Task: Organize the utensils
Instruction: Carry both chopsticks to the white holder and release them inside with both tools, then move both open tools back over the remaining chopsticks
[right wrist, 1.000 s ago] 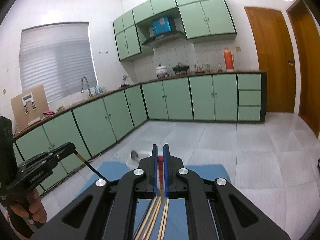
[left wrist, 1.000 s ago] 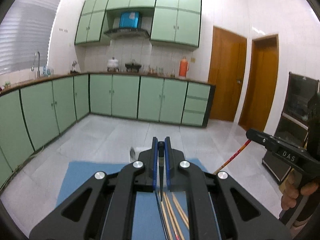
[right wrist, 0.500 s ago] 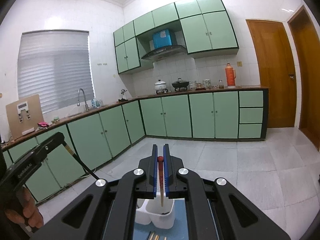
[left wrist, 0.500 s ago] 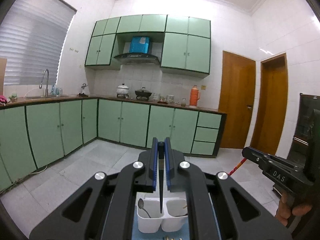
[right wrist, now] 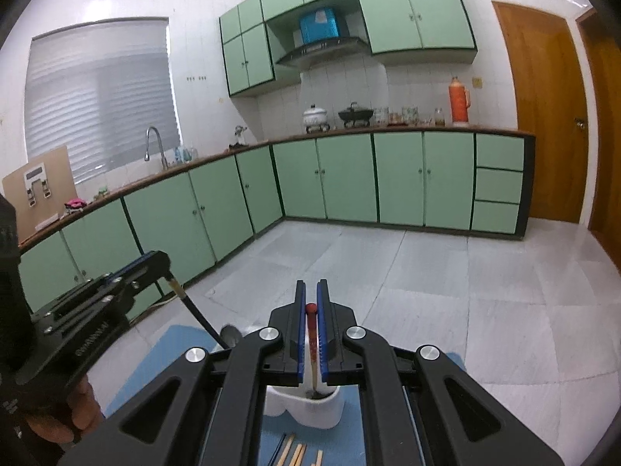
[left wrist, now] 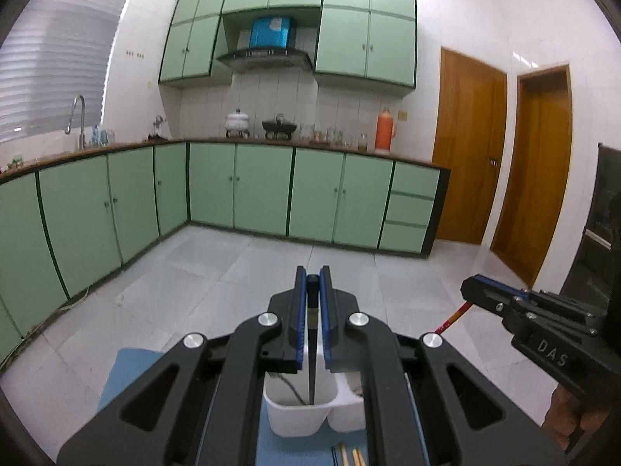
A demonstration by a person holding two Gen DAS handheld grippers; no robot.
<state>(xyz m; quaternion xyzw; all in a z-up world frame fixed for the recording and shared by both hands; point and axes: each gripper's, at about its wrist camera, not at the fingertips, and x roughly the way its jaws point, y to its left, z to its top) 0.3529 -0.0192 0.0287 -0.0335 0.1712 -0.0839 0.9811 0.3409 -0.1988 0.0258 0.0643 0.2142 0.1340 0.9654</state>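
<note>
My left gripper (left wrist: pixel 312 277) is shut on a black chopstick (left wrist: pixel 311 357) that hangs tip-down over the left compartment of a white two-compartment holder (left wrist: pixel 299 415). My right gripper (right wrist: pixel 310 287) is shut on a red-topped, pale chopstick (right wrist: pixel 313 353), and its lower end reaches into the right compartment of the holder (right wrist: pixel 310 407). In the left wrist view the right gripper (left wrist: pixel 469 291) shows at the right with the red chopstick (left wrist: pixel 452 316). The right wrist view has the left gripper (right wrist: pixel 161 260) at the left. A spoon (right wrist: pixel 232 336) stands in the holder.
The holder stands on a blue mat (right wrist: pixel 170 353) on a table. Several loose chopsticks (right wrist: pixel 295 452) lie on the mat in front of the holder. A hand (right wrist: pixel 83 407) grips the left tool. Green kitchen cabinets and two wooden doors stand far behind.
Both grippers have carried their chopsticks forward from above the loose chopsticks to the holder and sunk a little. The holder has come closer and both chopstick tips now hang at its compartments.
</note>
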